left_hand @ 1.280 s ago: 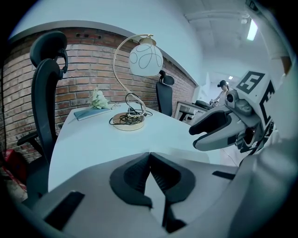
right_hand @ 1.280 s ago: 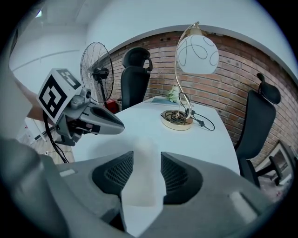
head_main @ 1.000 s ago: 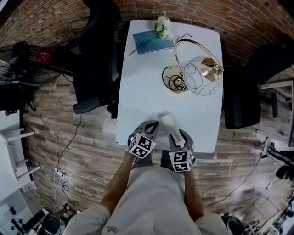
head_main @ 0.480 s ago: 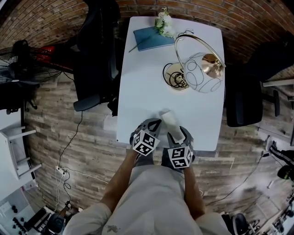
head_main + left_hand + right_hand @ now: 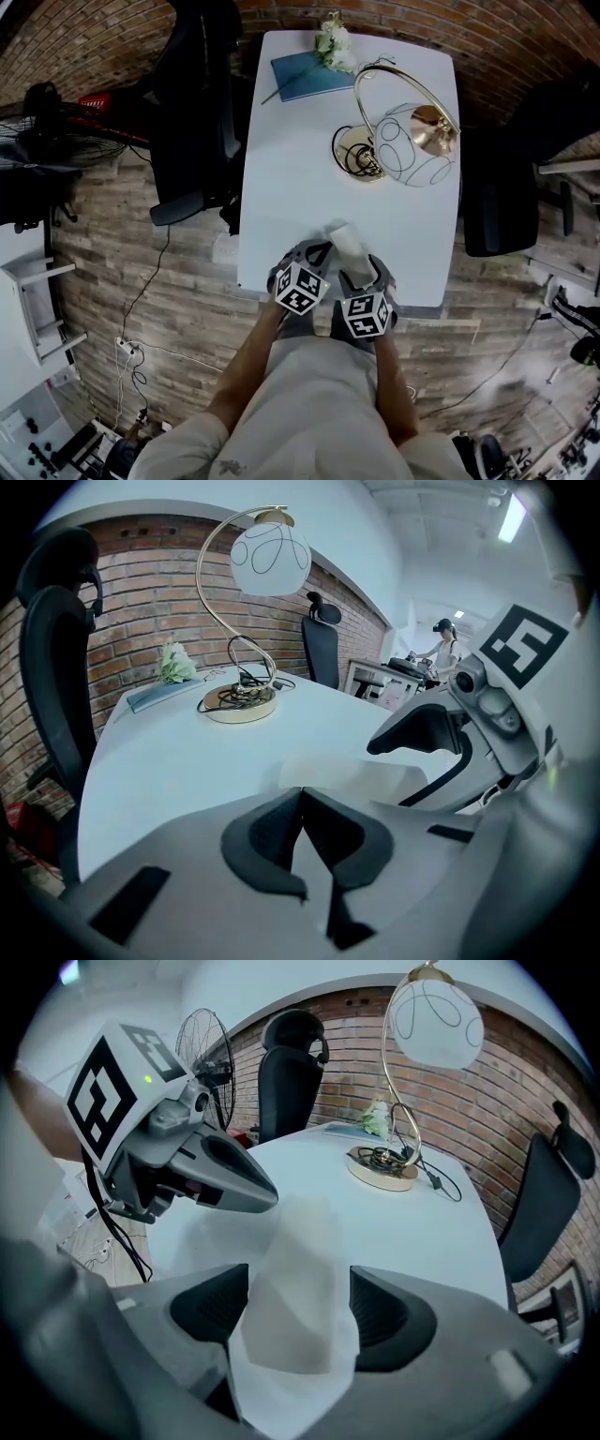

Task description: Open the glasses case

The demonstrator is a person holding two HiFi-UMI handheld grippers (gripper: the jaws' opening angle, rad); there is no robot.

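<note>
Our right tool stands with its jaws spread wide, having just been opening. The white glasses case sits upright between them. The pads lie just beside its two sides, and we see no clear squeeze on it, so we read this as a loose bracket and not a grip. Our left tool has its jaws pressed together tip to tip with nothing between them, and it hovers just beside the case on the left.

The case rests at the near edge of the white bench, right in front of us and well apart from everything else there. A gold-stemmed lamp with a round glass shade stands further back. A blue notebook lies at the far end.

No view shows a gap between lid and base (the case reads as one pale, soft-edged block). We judge the opening itself is still to do. So far, the case is only set in place and flanked by both tools.
</note>
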